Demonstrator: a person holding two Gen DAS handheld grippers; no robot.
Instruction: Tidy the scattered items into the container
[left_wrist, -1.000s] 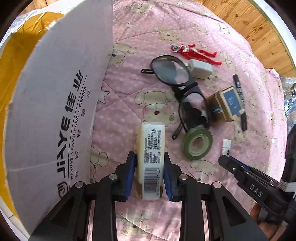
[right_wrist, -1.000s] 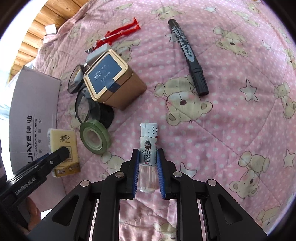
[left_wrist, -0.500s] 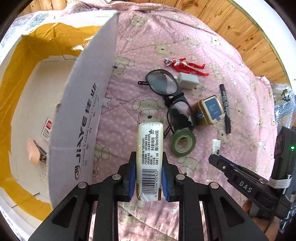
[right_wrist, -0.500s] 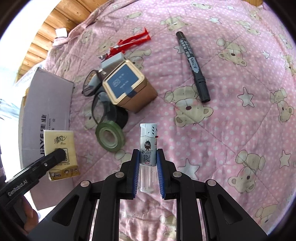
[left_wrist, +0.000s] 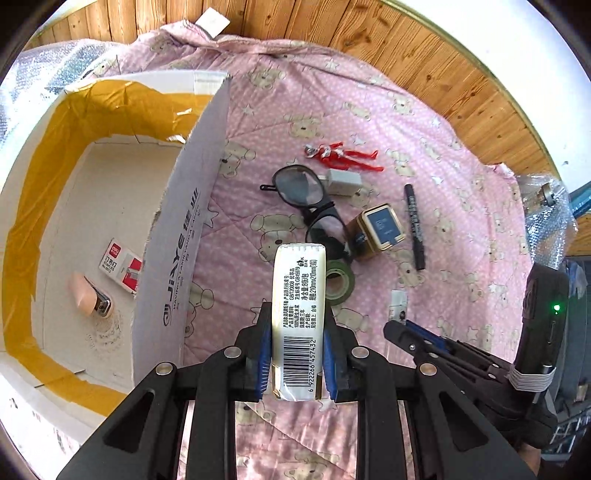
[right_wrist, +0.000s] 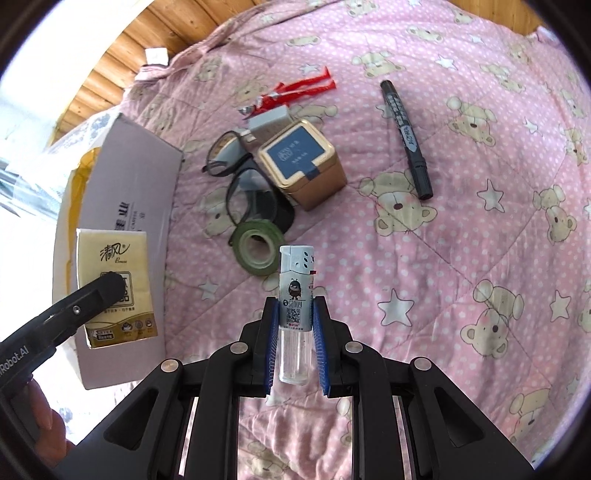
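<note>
— What have you got in the left gripper (left_wrist: 298, 354)?

— A tissue pack (left_wrist: 298, 317), clamped between my blue pads, barcode end towards me, the far end sticking out past the fingertips. It's lifted clear of the pink quilt (left_wrist: 461, 155), hanging just to the right of the cardboard box (left_wrist: 173, 266) wall. In the right wrist view the same pack shows up in front of the box, pinched by a black finger.

— And the right gripper (right_wrist: 294, 343)?

— Closed on a lighter (right_wrist: 295, 306). The pads grip the lower half of it, clear tank towards me, white cap pointing away, and it's also up off the quilt.

— What's in the box?

— A red and white staples box (left_wrist: 120, 266) and a small pink thing with a metal end (left_wrist: 90, 297), both on the floor of it, close together near the right wall.

— What lies on the quilt?

— Straight ahead of the lighter, a green tape roll (right_wrist: 256, 249). Beyond it the black glasses (right_wrist: 236, 173), touching a gold tin with a blue lid (right_wrist: 303, 162). A grey charger (right_wrist: 267, 118) sits just behind the tin, with a red toy figure (right_wrist: 295, 90) beyond that. A black marker (right_wrist: 406, 138) lies apart, off to the right.
</note>
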